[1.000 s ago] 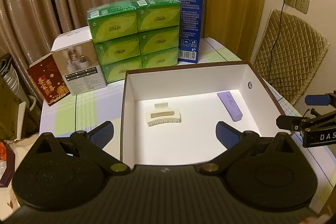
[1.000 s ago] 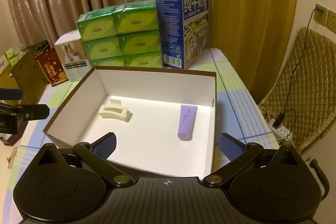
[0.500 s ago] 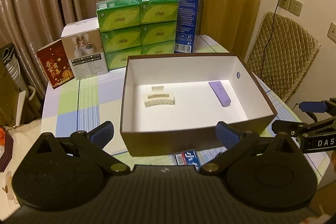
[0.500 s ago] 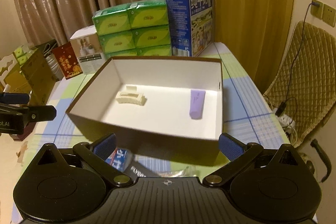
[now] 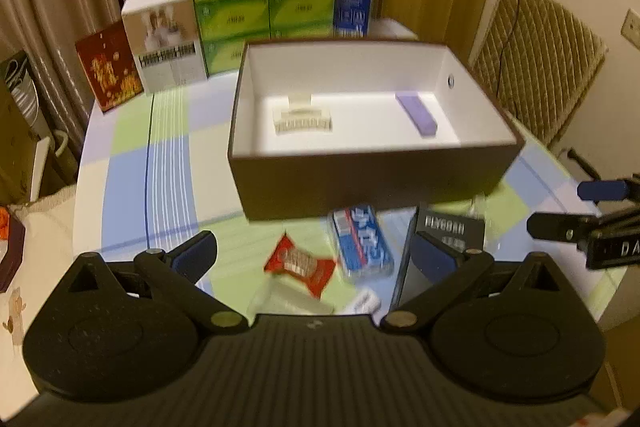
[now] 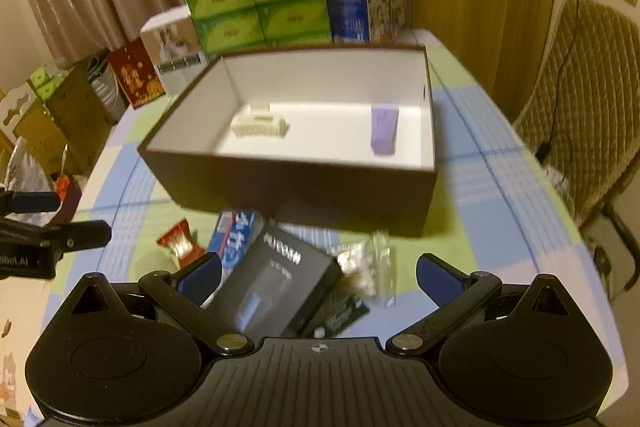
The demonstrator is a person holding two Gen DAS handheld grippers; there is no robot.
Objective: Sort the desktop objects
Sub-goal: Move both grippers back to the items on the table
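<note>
Two hand-held grippers hang over a checked tablecloth (image 5: 132, 163), where loose items wait in front of a brown cardboard box (image 5: 376, 175) with a white lining.

To the left of the box front, our left gripper (image 5: 312, 259) has its fingers spread wide and holds nothing. Between them, just short of the box's near wall, lie a red snack packet (image 5: 300, 265) and a blue-and-white pack (image 5: 362, 241), possibly tissues, though blur hides the print.

Inside the box, a cream hair claw (image 5: 303, 117) sits left of centre and a lilac tube (image 5: 416, 115) lies toward the right wall.

Right of the blue pack stands a black carton (image 6: 276, 287), with a clear crinkled packet (image 6: 366, 263) beside it. Our right gripper (image 6: 318, 277) hangs over them, its fingers also spread and empty.

We judge the sort part done, with four pieces still outside. For the next pick, we would do well to take the nearest item square across its narrow side, lift it clear of the rim and set it on bare floor away from the claw and tube.
</note>
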